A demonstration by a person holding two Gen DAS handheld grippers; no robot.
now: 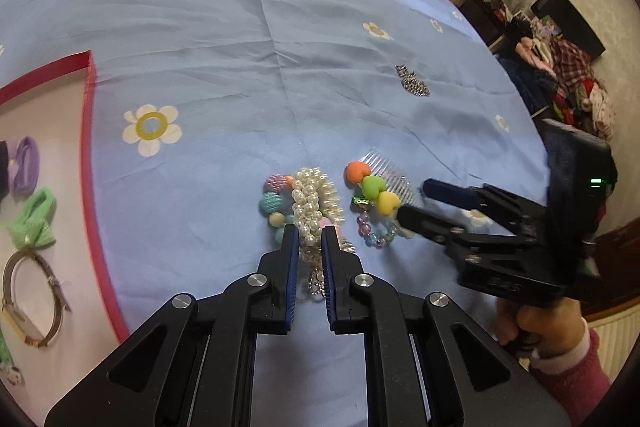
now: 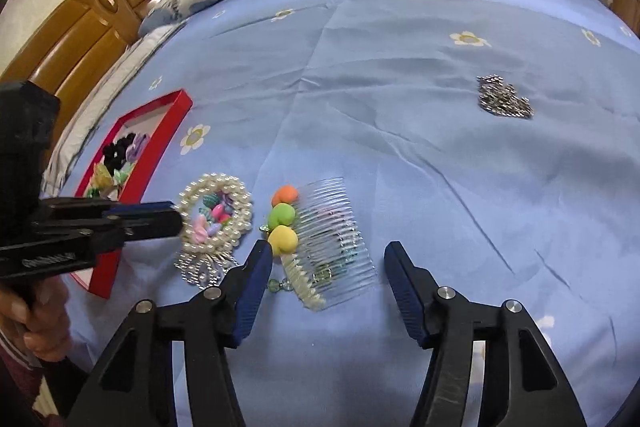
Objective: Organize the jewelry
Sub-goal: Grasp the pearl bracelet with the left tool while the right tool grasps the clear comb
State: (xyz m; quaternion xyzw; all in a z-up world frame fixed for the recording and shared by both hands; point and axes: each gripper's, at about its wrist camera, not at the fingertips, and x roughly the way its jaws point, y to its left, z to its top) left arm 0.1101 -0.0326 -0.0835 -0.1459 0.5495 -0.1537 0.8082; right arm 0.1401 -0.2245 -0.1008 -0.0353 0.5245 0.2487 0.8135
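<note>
While the left gripper (image 1: 310, 239) is clenched on the pearl bracelet (image 1: 310, 203) lying on the blue bedsheet (image 1: 240, 47), the right gripper (image 2: 328, 267) hangs released over the clear comb (image 2: 336, 227) with the heart beads (image 2: 283, 217); the red box (image 1: 90, 147) waits well to the left. Lifting now could drag up the colourful bead bracelet (image 1: 276, 201) tangled beside the pearls; a thin pinch on round pearls may also slip, dropping the strand short of the box.

Blue daisy-print bedsheet (image 1: 240, 47), red-rimmed tray (image 1: 86, 115)
</note>
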